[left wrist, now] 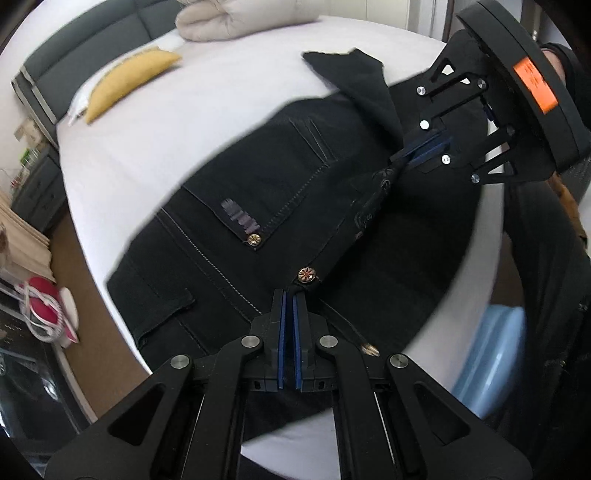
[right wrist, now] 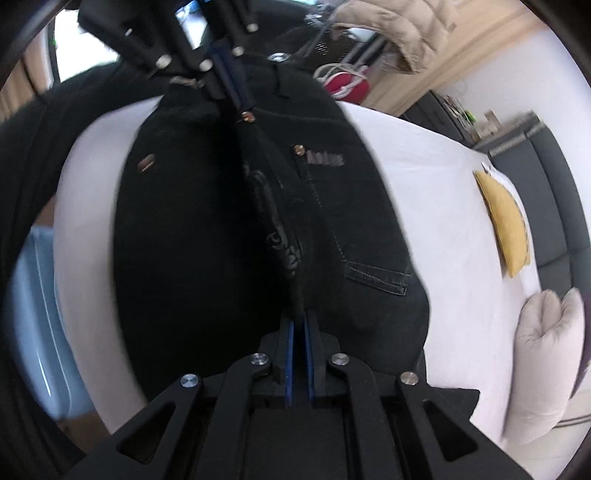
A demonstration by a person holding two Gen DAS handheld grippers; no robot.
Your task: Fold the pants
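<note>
Pants (left wrist: 280,192) black denim, pinched by both grippers.

Black jeans (left wrist: 280,206) lie on a white bed (left wrist: 192,122). The left tongs (left wrist: 289,295) are closed tight on the jeans' edge, right by a gold button (left wrist: 307,274). The right tongs (left wrist: 424,147) pinch the cloth farther up. A yellow pillow (left wrist: 125,83) and a puffy beige blanket (left wrist: 243,16) sit well apart from the jeans.
</note>
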